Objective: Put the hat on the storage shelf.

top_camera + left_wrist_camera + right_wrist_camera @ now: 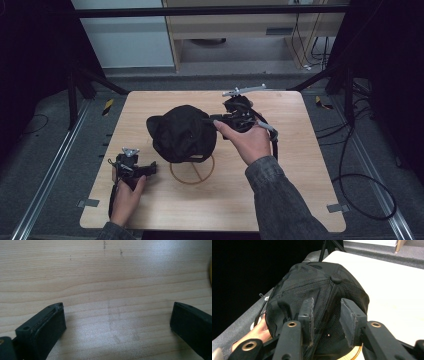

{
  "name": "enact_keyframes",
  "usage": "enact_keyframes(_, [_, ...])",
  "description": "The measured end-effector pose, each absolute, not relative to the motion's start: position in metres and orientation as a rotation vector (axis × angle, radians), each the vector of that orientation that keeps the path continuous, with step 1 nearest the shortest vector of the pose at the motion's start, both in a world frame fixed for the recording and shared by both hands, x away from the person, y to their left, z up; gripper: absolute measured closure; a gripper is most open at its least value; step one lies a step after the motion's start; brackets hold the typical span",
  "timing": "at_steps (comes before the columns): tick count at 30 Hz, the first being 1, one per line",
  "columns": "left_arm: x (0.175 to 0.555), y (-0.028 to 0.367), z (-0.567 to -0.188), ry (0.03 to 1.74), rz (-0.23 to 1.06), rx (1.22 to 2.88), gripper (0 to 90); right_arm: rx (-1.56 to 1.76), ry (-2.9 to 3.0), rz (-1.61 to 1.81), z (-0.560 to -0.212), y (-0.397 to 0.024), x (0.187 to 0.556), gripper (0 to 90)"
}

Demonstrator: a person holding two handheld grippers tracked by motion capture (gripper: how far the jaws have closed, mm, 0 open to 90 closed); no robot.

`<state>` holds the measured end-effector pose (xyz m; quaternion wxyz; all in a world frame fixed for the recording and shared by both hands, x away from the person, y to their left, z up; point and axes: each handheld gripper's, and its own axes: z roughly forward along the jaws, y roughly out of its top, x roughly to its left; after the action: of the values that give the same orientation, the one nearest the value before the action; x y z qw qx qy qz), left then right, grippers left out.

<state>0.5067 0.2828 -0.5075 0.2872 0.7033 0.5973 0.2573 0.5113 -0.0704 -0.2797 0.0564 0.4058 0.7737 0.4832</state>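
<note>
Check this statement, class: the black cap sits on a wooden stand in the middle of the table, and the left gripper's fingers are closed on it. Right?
Not quite. The left gripper is open over bare table, as the left gripper view shows. The black cap does sit on the wooden stand.

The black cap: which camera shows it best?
The right gripper view: the black cap is close, showing its mesh and top button. The high view shows the whole cap, small and dark, over a wooden ring.
</note>
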Motion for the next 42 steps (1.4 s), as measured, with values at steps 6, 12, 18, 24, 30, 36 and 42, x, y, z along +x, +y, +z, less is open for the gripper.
enact_keyframes(6, [0.507, 0.282, -0.508, 1.598, 0.688, 1.873, 0.0, 1.238, 2.342, 1.455, -0.279, -0.073, 0.51, 58.4])
enact_keyframes(12, [0.507, 0.282, -0.508, 1.598, 0.688, 1.873, 0.0, 1.245, 2.334, 1.447, -0.278, -0.075, 0.509, 53.8])
enact_keyframes(18, [0.507, 0.283, -0.508, 1.597, 0.688, 1.873, 0.0, 1.248, 2.328, 1.437, -0.277, -0.078, 0.507, 49.8])
enact_keyframes(24, [0.507, 0.282, -0.508, 1.597, 0.688, 1.873, 0.0, 1.244, 2.322, 1.435, -0.276, -0.079, 0.507, 47.2])
enact_keyframes(30, [0.507, 0.283, -0.508, 1.597, 0.689, 1.873, 0.0, 1.236, 2.311, 1.424, -0.275, -0.079, 0.505, 43.6])
enact_keyframes(36, [0.507, 0.283, -0.508, 1.597, 0.689, 1.873, 0.0, 1.227, 2.302, 1.408, -0.274, -0.081, 0.503, 40.3])
enact_keyframes(42, [0.507, 0.282, -0.508, 1.598, 0.688, 1.872, 0.0, 1.217, 2.291, 1.407, -0.274, -0.083, 0.503, 37.3])
